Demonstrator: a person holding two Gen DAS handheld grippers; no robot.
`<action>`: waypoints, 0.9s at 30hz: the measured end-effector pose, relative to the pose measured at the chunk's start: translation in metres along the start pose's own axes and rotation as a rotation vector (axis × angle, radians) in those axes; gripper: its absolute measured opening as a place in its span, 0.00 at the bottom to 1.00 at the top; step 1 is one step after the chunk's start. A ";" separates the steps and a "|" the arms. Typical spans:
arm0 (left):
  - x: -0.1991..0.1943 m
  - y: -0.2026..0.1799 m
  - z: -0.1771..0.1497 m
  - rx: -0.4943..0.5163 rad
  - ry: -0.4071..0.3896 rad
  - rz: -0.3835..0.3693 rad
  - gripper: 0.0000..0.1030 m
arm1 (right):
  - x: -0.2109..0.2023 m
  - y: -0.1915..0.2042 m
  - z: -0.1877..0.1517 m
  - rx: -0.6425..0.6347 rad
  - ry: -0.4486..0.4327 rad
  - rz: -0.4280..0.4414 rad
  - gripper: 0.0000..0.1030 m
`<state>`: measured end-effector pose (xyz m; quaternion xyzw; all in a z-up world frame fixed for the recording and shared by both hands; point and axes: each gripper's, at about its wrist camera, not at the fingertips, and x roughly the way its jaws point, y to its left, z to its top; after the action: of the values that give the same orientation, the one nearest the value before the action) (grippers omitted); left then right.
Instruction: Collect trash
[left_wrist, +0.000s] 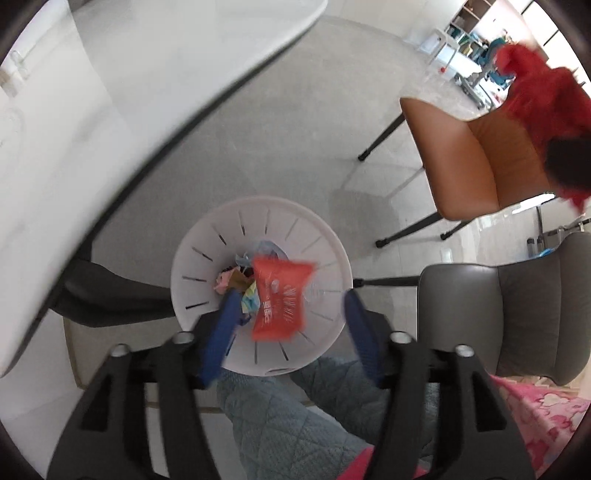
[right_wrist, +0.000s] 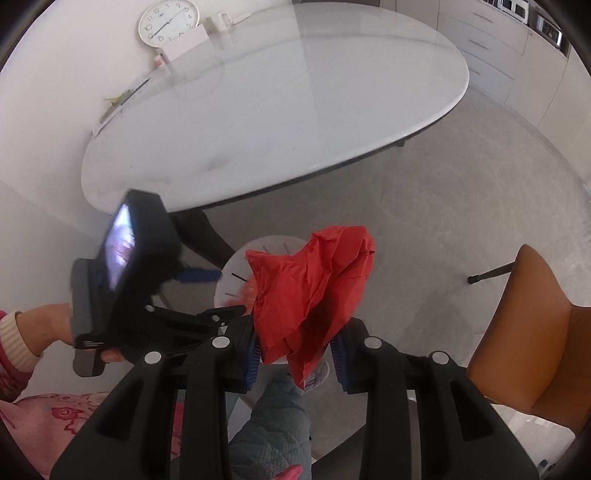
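Note:
A white slotted bin stands on the floor beside the table, with several crumpled wrappers at its bottom. My left gripper points down over the bin and is open. A red snack packet, blurred, hangs loose between its blue fingers and touches neither pad. In the right wrist view my right gripper is shut on a crumpled red plastic sheet that bulges up above its fingers. The sheet hides most of the bin below it.
A white oval table fills the space behind the bin, and its dark leg stands at the bin's left. An orange chair and a grey chair stand to the right. The person's quilted trouser legs are just below the bin.

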<state>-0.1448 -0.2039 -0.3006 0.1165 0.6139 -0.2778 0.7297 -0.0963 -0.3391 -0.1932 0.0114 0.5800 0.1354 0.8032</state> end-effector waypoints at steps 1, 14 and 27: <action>-0.005 0.000 -0.003 0.001 -0.007 0.000 0.60 | 0.002 0.000 0.000 0.001 0.000 0.004 0.32; -0.056 0.009 -0.013 0.037 -0.035 0.071 0.79 | 0.046 0.001 -0.003 -0.002 0.018 0.053 0.34; -0.080 0.055 -0.025 -0.078 0.007 0.155 0.86 | 0.162 0.045 -0.017 -0.083 0.217 0.093 0.98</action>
<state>-0.1423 -0.1255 -0.2389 0.1360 0.6158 -0.1957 0.7510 -0.0748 -0.2611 -0.3411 -0.0098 0.6562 0.1971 0.7284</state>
